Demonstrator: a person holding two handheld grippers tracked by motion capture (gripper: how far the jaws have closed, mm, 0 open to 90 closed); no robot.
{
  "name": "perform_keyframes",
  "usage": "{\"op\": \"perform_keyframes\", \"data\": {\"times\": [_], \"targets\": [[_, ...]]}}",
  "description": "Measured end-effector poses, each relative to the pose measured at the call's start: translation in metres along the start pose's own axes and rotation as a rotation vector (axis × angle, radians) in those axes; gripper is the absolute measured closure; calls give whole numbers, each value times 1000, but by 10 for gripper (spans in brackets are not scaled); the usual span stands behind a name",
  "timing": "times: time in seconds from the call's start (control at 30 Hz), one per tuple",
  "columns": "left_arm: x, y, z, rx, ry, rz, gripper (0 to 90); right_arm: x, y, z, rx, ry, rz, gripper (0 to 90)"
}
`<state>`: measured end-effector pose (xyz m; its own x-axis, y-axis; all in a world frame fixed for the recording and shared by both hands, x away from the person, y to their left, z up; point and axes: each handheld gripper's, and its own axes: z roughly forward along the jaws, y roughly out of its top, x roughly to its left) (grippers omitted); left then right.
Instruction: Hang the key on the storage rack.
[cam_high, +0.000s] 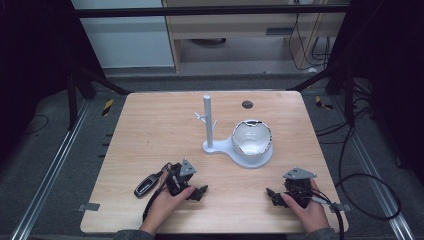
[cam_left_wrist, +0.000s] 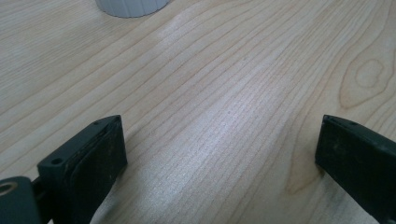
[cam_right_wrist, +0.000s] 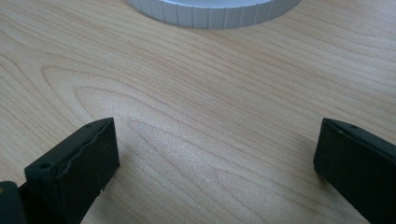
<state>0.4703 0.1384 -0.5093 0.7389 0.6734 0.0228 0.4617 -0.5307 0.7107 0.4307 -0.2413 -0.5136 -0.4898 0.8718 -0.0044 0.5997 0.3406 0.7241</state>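
Left tool (cam_high: 201, 192): jaws spread apart, nothing between them, held low over the wooden surface (cam_high: 150, 145). Right tool (cam_high: 272, 196): likewise spread and unloaded. White stand (cam_high: 208, 122) with post is placed mid-surface, a bowl (cam_high: 251, 137) seated on its base. Black key fob (cam_high: 145, 186) is laid beside the left tool.

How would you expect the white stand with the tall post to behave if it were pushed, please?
The white stand would probably slide rather than tip when pushed low: its flat base looks broad. A push high on the slim post seems likelier to tip it. The bowl on its base may add weight.
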Motion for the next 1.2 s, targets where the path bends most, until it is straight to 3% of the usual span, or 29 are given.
{"op": "perform_keyframes", "data": {"times": [0.4,0.53,0.77,0.93,1.0,1.2], "targets": [[1,0,0,1,-9,-1,10,0,0,0,0,0,0,5],[3,2,-1,21,-25,17,19,0,0,0,0,0,1,5],[16,13,-9,92,-8,33,72,0,0,0,0,-3,0,5],[32,22,-22,208,49,-19,74,1,-1,-1,2,-2,4,4],[39,25,-29,236,53,-39,73,1,-1,-1,2,-3,4,5],[59,32,-42,325,83,-53,70,1,-1,-1,2,-3,4,4]]}}
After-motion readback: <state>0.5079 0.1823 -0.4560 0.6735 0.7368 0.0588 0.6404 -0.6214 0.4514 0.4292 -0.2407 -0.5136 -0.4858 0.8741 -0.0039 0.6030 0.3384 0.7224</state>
